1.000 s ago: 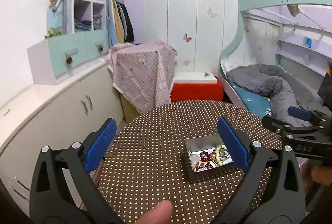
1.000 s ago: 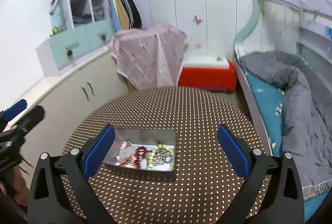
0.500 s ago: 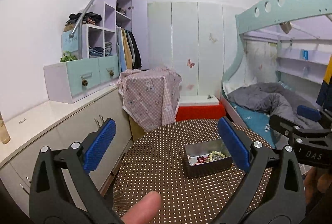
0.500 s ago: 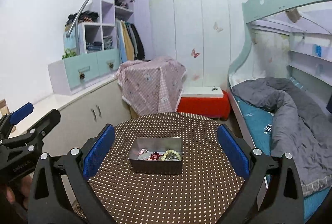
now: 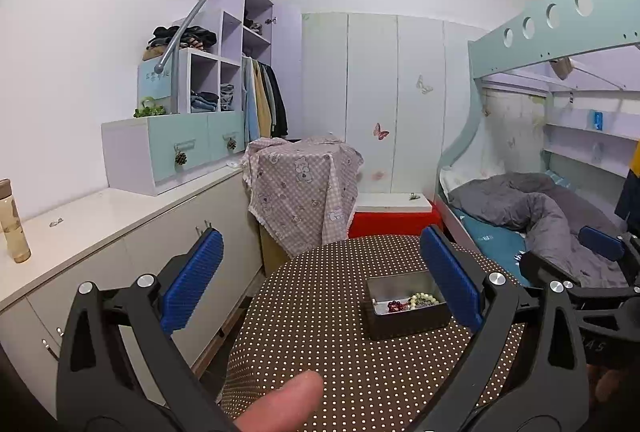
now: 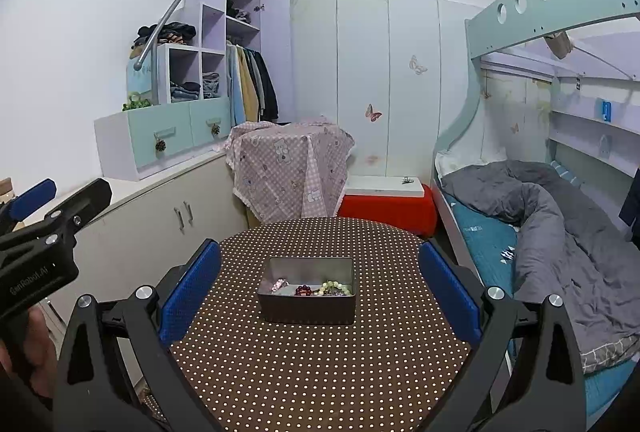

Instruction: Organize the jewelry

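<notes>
An open metal tin (image 6: 307, 306) stands on the round brown polka-dot table (image 6: 320, 364); it also shows in the left wrist view (image 5: 404, 320). Inside lie a dark red bead bracelet (image 6: 303, 289), a pale green bead bracelet (image 6: 335, 286) and a pinkish piece (image 6: 279, 284). My right gripper (image 6: 319, 294) is open and empty, held back from and above the tin. My left gripper (image 5: 320, 284) is open and empty, to the left of the tin and above the table. The left gripper also shows in the right wrist view at the left edge (image 6: 44, 216).
White cabinets (image 5: 120, 232) run along the left wall. A cloth-covered stand (image 6: 288, 167) and a red box (image 6: 388, 207) are behind the table. A bunk bed with a grey duvet (image 6: 560, 232) is on the right. A bottle (image 5: 12, 224) stands on the counter.
Both grippers have pulled up and back from the table, so the tin looks smaller and farther away. Both stay open and empty.
</notes>
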Motion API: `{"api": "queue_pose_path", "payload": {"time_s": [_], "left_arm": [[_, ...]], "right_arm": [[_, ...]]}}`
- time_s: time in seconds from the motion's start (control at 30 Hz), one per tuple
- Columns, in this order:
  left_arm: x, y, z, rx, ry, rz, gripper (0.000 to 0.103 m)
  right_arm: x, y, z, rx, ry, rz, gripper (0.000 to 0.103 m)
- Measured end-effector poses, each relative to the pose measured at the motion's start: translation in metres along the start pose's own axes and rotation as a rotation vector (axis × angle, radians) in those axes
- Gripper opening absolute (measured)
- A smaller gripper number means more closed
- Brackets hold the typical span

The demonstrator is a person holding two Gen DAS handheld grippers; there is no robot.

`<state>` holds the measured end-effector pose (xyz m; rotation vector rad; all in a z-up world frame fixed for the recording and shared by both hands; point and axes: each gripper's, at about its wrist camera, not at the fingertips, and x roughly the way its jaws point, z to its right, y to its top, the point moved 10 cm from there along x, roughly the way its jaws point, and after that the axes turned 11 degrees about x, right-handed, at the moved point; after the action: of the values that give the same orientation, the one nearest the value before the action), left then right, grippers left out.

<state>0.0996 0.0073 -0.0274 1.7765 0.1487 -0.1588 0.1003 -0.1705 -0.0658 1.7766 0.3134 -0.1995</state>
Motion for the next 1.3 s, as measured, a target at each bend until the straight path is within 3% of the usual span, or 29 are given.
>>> {"api": "queue_pose_path", "payload": {"time_s": [1.3], "left_arm": [[-0.005,-0.007,0.006,0.006,-0.006,-0.001,0.097]], "right_arm": [[-0.013,0.011,0.002,-0.002,-0.004,0.037,0.095]]}}
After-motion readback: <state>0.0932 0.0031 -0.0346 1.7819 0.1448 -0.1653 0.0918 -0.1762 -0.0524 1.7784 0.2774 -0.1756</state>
